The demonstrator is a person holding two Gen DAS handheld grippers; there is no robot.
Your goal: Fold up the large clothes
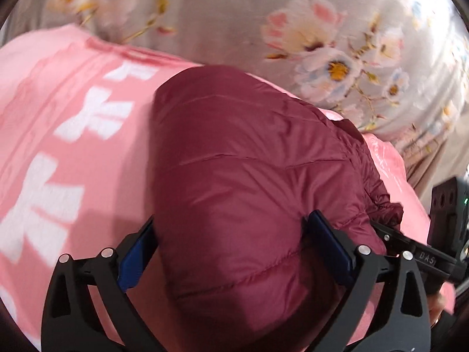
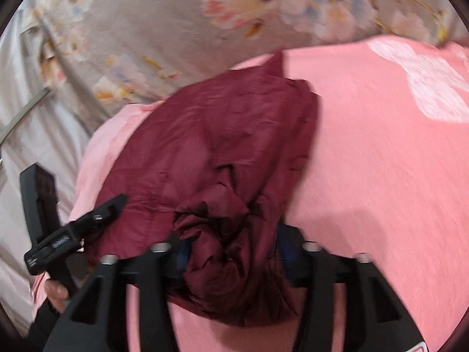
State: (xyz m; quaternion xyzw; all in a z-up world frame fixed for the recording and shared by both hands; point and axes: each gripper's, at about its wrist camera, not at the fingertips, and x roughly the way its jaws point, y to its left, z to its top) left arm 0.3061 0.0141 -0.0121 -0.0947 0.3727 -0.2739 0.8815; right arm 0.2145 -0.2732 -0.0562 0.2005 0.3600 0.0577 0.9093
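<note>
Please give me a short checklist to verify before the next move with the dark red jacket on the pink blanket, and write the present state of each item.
1. Maroon puffer jacket lies on the pink blanket, not on the floral sheet: ok.
2. Left gripper fingers wide, not pressing the jacket: ok.
3. Right gripper free of fabric: cannot tell; a bunched part of the jacket sits between its fingers.
4. Jacket lies flat and smooth: not ok; it is crumpled at the near end.
5. The two grippers keep apart: ok; the left one shows at the right wrist view's left edge, with a gap.
</note>
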